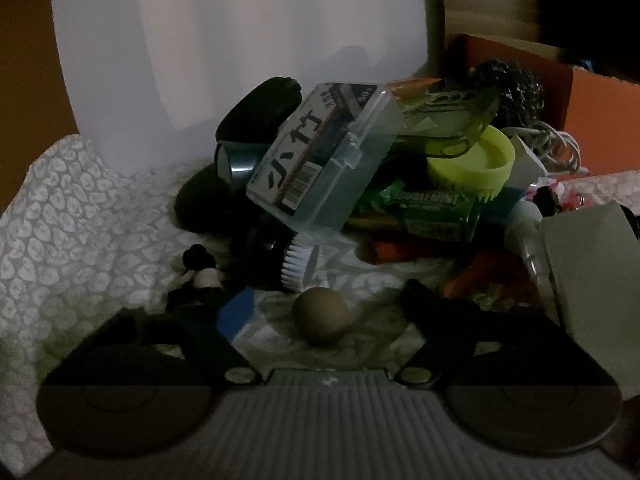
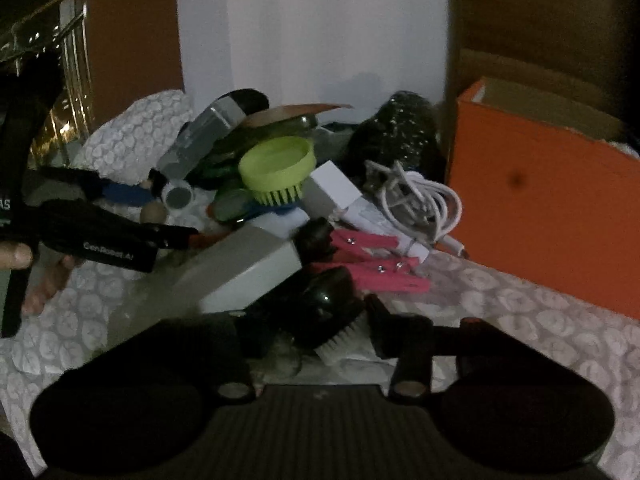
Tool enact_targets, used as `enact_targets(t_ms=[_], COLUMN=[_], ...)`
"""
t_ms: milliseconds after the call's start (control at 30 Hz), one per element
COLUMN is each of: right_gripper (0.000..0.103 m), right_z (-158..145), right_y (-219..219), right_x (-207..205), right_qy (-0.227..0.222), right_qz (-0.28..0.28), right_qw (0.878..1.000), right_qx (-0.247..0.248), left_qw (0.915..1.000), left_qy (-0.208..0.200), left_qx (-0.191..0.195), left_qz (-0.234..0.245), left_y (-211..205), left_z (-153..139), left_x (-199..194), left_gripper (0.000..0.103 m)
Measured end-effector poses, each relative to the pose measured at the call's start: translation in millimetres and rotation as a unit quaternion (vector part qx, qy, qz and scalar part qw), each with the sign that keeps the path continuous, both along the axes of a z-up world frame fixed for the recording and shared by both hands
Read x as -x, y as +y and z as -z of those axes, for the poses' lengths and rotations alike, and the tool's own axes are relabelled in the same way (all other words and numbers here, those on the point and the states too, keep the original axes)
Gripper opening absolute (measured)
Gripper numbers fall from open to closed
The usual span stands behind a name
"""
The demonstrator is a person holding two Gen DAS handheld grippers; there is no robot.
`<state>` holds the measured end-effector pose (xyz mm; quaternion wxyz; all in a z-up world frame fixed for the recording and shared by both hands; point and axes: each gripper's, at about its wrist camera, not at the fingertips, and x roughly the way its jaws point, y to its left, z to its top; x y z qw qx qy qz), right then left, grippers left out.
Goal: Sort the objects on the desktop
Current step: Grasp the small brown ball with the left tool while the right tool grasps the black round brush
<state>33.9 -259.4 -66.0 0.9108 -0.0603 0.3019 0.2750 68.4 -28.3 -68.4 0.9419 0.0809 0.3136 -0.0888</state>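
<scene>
A pile of small objects lies on a patterned cloth (image 1: pixel 60 216). In the left wrist view my left gripper (image 1: pixel 320 300) is open, its fingers on either side of a small brown ball (image 1: pixel 320 312). Beyond it lie a clear plastic box (image 1: pixel 320 152), a black brush with white bristles (image 1: pixel 296 256), a Doublemint gum pack (image 1: pixel 432 208) and a lime green brush (image 1: pixel 468 160). In the right wrist view my right gripper (image 2: pixel 304 328) is open around a black brush with white bristles (image 2: pixel 332 312). Pink clothespins (image 2: pixel 372 256), a grey box (image 2: pixel 244 268) and a white cable (image 2: pixel 416 200) lie just beyond.
An orange box (image 2: pixel 540 200) stands at the right, also in the left wrist view (image 1: pixel 600 120). A white panel (image 2: pixel 312 40) stands behind the pile. A steel scourer (image 2: pixel 392 136) sits at the back. The left gripper's body (image 2: pixel 96 240) and a hand show at the left.
</scene>
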Motion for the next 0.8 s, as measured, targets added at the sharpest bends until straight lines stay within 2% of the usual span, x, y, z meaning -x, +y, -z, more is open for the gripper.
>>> enact_targets(t_ms=[33, 100, 133, 167, 200, 567, 800], right_gripper=[0.042, 0.042, 0.042, 0.042, 0.042, 0.042, 0.042], right_z=[0.6, 1.6, 1.5, 0.9, 0.6, -8.0, -24.7], right_y=[-2.5, -6.6, -7.2, -8.5, -9.1, -16.5, -21.9], right_x=[1.6, 5.0, 6.1, 7.3, 6.7, 14.4, 30.4], right_qy=[0.001, 0.006, 0.006, 0.006, 0.005, -0.007, -0.023], right_qz=[0.004, 0.006, 0.008, 0.01, 0.012, 0.036, 0.055], right_qw=[1.0, 1.0, 1.0, 1.0, 1.0, 0.999, 0.998], right_qx=[-0.008, -0.019, -0.023, -0.025, -0.026, -0.028, -0.027], left_qw=[1.0, 1.0, 1.0, 1.0, 1.0, 0.9999, 0.9987], left_qy=[0.0, 0.0, -0.002, -0.003, -0.004, -0.016, -0.039], left_qx=[0.002, 0.003, 0.001, 0.0, -0.002, -0.005, 0.002], left_qz=[0.002, 0.003, 0.004, 0.005, 0.007, 0.004, 0.032], left_y=[0.0, -2.4, -2.6, -2.9, -3.3, -0.6, -13.0], left_z=[-0.2, -1.7, -2.2, -2.8, -2.8, -10.1, -28.9], left_x=[0.5, 4.6, 5.7, 7.4, 9.3, 29.7, 46.0], left_gripper=[0.066, 0.049, 0.044, 0.032, 0.027, 0.026, 0.026])
